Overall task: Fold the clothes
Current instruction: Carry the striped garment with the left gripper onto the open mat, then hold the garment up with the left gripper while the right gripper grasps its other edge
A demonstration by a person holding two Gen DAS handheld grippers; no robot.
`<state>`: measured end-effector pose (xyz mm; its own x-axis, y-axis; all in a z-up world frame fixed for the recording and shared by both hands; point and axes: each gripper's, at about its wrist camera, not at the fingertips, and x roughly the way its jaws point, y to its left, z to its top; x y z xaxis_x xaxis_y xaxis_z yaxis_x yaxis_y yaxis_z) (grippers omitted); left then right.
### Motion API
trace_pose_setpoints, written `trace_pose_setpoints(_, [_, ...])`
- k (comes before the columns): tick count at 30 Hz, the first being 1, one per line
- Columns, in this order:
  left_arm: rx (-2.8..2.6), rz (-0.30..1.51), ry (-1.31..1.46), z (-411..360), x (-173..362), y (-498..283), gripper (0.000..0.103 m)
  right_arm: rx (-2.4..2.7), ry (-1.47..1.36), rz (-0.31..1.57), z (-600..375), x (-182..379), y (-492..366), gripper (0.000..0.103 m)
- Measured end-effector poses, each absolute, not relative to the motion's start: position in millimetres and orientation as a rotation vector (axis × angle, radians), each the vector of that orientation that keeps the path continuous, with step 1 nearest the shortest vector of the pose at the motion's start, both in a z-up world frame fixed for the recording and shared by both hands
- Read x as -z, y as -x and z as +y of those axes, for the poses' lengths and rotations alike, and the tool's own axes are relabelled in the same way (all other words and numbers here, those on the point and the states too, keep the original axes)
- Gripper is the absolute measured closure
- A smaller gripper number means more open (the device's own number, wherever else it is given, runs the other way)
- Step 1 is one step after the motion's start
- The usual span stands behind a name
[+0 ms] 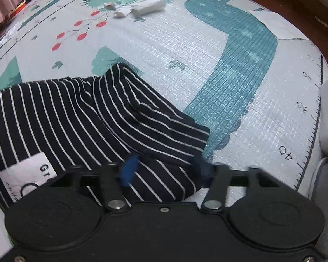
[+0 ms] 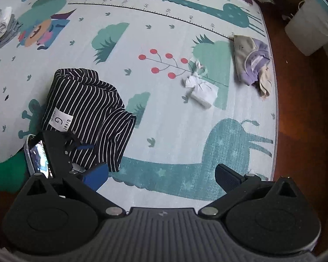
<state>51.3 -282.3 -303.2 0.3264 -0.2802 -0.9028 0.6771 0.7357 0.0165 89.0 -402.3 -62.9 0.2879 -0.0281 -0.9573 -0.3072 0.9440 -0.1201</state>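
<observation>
One striped garment (image 2: pixel 85 113), navy with thin white lines and a white label (image 2: pixel 62 121), lies folded into a compact bundle on the play mat (image 2: pixel 175 113), toward its left part in the right wrist view. The left gripper (image 1: pixel 166 168) sits low at the bundle's near edge, its blue-tipped fingers (image 1: pixel 129 170) spread apart, one over the cloth and one just off its edge; whether they touch the fabric cannot be told. The right gripper (image 2: pixel 161 174) hangs above bare mat beside the bundle, jaws wide apart and holding nothing. Farther out lie a small white folded cloth (image 2: pixel 202 91), a purple and beige garment (image 2: pixel 252 65) near the mat's edge, and a white bin (image 2: pixel 310 30) on the wooden floor (image 2: pixel 306 120).
</observation>
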Motion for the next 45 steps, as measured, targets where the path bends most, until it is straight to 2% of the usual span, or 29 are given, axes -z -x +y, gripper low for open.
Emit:
trace_pose_setpoints(1, [0.657,1.07,-0.431,-281,302,-52,0.081,-0.194,0.32,1.268,-402,63,-89,0.0])
trace_pose_setpoints(2, [0.664,1.076,-0.432,-280,299,-52,0.09,-0.199,0.336,1.269,-401,64,-88,0.0])
trace_pose_setpoints(4, [0.684,1.081,-0.421,-273,290,-53,0.095,-0.216,0.354,1.281,-402,66,-87,0.0])
trace_pose_setpoints(10, [0.623,0.994,-0.336,-230,232,-57,0.095,-0.329,0.356,1.35,-393,73,-75,0.0])
trace_pose_setpoints(13, [0.564,0.948,-0.289,-202,193,-66,0.096,-0.401,0.412,1.295,-372,67,-67,0.0])
trace_pose_setpoints(18, [0.524,0.828,-0.389,-165,119,-64,0.096,-0.478,0.463,1.144,-345,44,-61,0.0])
trace_pose_setpoints(24, [0.577,0.7,-0.559,-122,32,-35,0.097,-0.551,0.525,1.076,-318,42,-53,0.014])
trace_pose_setpoints(29, [0.671,0.619,-0.615,-91,-19,-5,0.097,-0.607,0.583,1.028,-295,42,-46,0.014])
trace_pose_setpoints(32, [0.644,0.648,-0.642,-72,-12,-8,0.097,-0.629,0.62,1.006,-283,45,-42,0.014])
trace_pose_setpoints(36, [0.561,0.818,-0.619,-50,39,-28,0.097,-0.64,0.671,0.987,-269,52,-38,0.014])
trace_pose_setpoints(39, [0.559,0.862,-0.646,-50,63,-29,0.097,-0.66,0.729,0.95,-250,62,-34,0.015])
trace_pose_setpoints(45, [0.602,0.865,-0.559,-38,59,-25,0.097,-0.775,0.851,0.756,-191,94,-13,0.02])
